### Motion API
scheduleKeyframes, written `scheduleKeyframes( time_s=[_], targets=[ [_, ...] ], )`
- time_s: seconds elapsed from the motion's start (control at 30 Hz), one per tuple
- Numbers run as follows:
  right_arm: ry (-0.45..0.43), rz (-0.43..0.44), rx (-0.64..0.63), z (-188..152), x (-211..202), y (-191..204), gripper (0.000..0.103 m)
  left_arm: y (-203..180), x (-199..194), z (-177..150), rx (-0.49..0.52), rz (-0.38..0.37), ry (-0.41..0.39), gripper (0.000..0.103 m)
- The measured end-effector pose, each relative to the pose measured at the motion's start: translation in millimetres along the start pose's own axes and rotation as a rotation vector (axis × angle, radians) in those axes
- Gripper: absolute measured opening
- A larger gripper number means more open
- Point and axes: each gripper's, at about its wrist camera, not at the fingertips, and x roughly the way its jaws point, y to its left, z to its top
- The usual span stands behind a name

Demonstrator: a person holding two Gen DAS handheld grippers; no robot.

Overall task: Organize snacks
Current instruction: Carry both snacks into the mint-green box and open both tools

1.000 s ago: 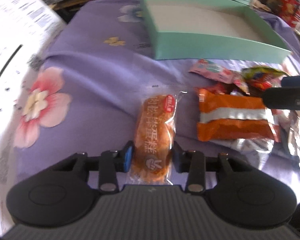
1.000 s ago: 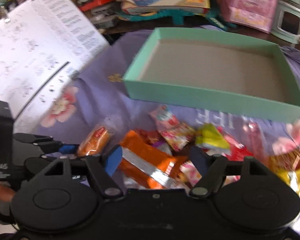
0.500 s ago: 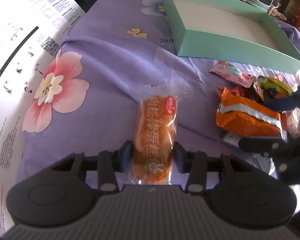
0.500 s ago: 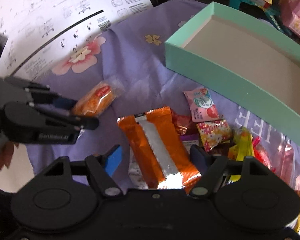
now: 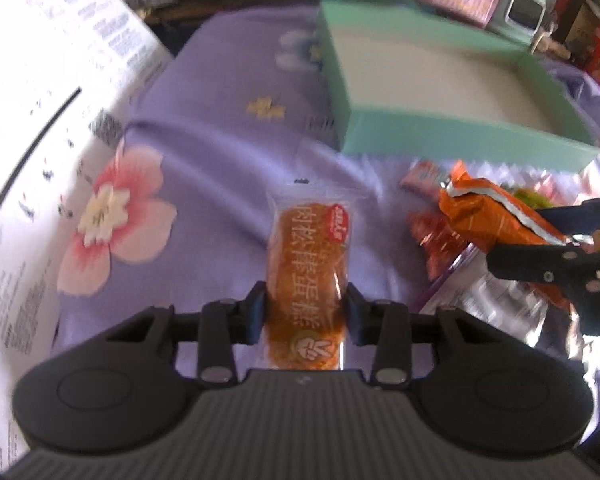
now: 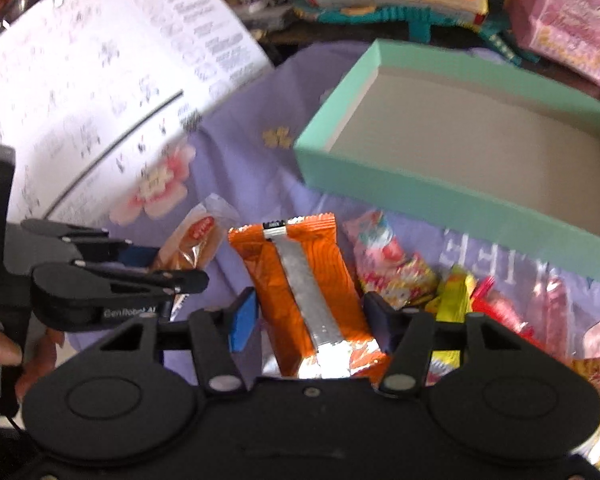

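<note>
My left gripper (image 5: 303,312) is shut on a clear-wrapped golden cake stick (image 5: 308,268) with a red label, held just above the purple cloth. My right gripper (image 6: 310,316) is closed on an orange snack packet (image 6: 300,280) with a silver seam and lifts its front end; the pads press its sides. The packet also shows in the left wrist view (image 5: 496,216), tilted up. An empty mint-green box (image 6: 452,196) lies behind the snack pile, and it shows at the upper right in the left wrist view (image 5: 452,136).
Several small sweets and packets (image 6: 396,268) lie heaped on the flowered purple cloth (image 5: 204,152). A big white printed sheet (image 6: 92,92) covers the left side. Toys and a pink box (image 6: 568,16) crowd the far edge.
My right gripper has closed on the orange packet and tipped its front end up. My left gripper has kept the cake stick and shifted slightly; both views moved towards the green box.
</note>
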Motion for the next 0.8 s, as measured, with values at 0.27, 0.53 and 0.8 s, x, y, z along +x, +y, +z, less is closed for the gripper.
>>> scheduleKeyframes(
  time_s=[0.27,0.53,0.8],
  targets=[
    [-0.134,-0.075,0.116,40,-35,-46,0.057,-29,-16,67,0.066,-0.023,-0.109,0.038],
    [-0.188,-0.184,0.228,103,-9,-115,0.057,-70,27,169,0.134,-0.006,-0.146,0.038],
    [-0.163,-0.200,0.323,150,56,-158,0.057,-81,99,237,0.155,0.037,-0.111,0.038]
  ],
)
